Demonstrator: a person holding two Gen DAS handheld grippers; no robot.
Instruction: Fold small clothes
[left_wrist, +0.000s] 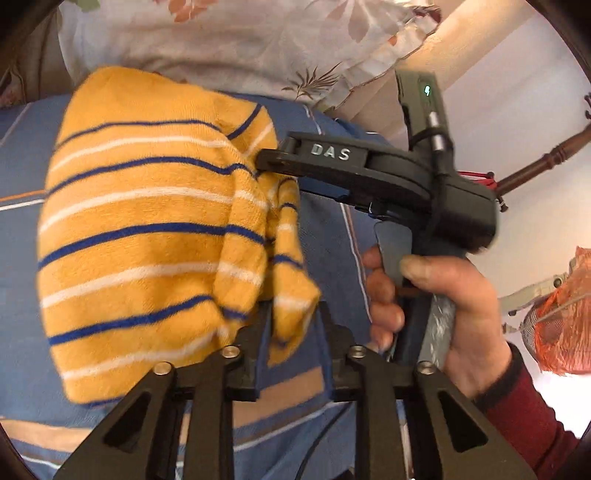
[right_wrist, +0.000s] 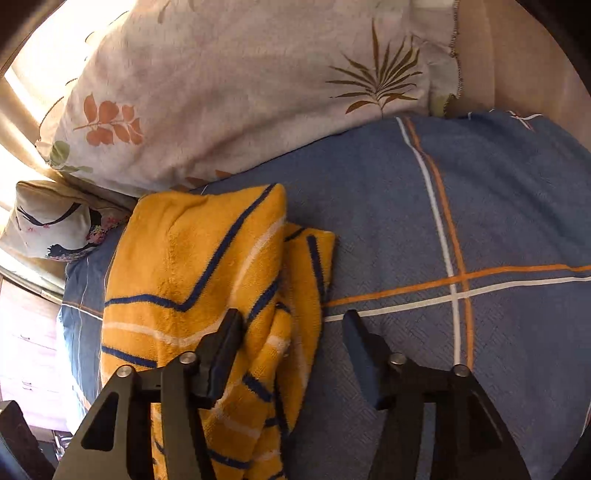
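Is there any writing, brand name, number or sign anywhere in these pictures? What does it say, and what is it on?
"DAS": raised pale letters on the black finger arm of the right gripper, seen from the left wrist camera.
A small green lit symbol shows on the grey device atop that gripper; it is too small to read.
No text on the yellow striped garment, the blue bedcover or the floral pillow.
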